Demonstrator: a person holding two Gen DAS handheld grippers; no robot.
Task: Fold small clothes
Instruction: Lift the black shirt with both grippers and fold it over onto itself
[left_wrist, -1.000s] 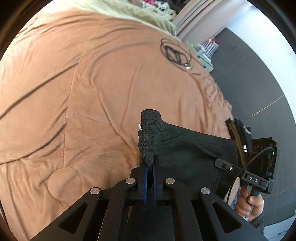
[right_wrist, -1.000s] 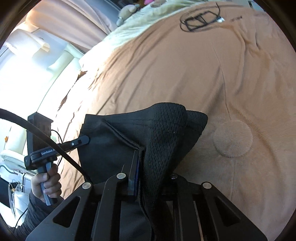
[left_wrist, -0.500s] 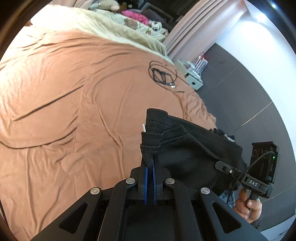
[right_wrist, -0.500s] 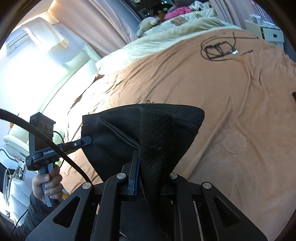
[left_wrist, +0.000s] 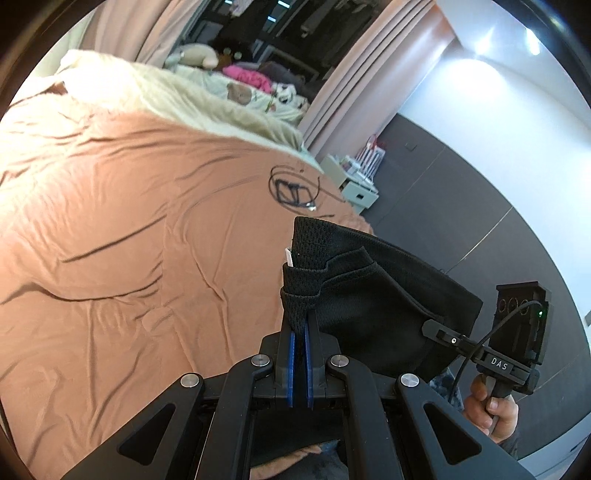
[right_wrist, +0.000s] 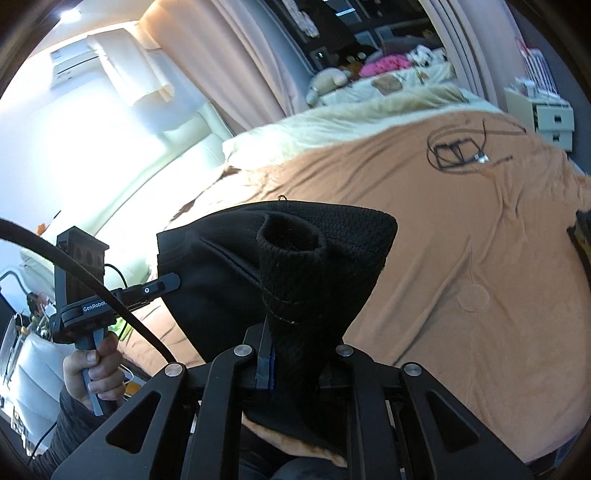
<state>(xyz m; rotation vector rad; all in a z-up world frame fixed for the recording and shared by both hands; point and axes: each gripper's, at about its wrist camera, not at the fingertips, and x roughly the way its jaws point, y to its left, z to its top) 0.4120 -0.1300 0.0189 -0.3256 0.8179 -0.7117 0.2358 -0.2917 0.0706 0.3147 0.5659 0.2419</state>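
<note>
Black garment (left_wrist: 373, 291) hangs in the air above the bed (left_wrist: 129, 221), stretched between both tools. Left hand-held gripper (left_wrist: 300, 325) and right hand-held gripper (right_wrist: 280, 332) each clamp a corner. Advice: keep the top edge taut and level, lower flat before folding.

brown bed cover (left_wrist: 129, 229) bears a black cable (left_wrist: 291, 186).
</note>
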